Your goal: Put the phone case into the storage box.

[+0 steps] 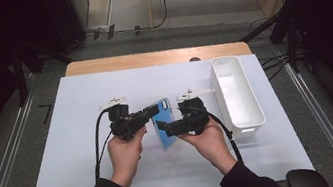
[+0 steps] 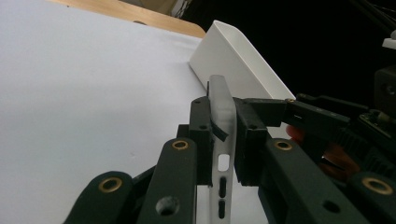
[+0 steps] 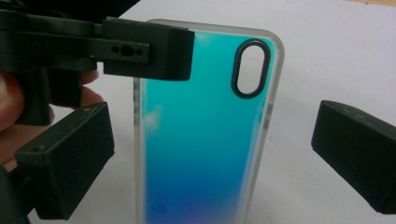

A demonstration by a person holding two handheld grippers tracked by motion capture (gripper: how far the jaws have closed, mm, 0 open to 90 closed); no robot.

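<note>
item: phone case (image 3: 205, 135), held edge-up above the white table (image 1: 87, 151) beside the bin (image 1: 253, 110) | left tool (image 2: 223, 135): clenched on its upper edge | right tool (image 3: 210, 154): released, straddling it | handling: likely light, thin, bendy, glossy-slick; take the rim.

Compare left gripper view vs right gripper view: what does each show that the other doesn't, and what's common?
Left gripper view alone: the white bin, the table's wooden edge, and the phone case seen edge-on, with the left gripper shut on its thin side wall.
Right gripper view alone: the case's blue-teal back face and its oval camera cutout, with the right gripper open, jaws either side and clear of it.
Both: the case, the white table sheet, and the other hand's gripper.
</note>
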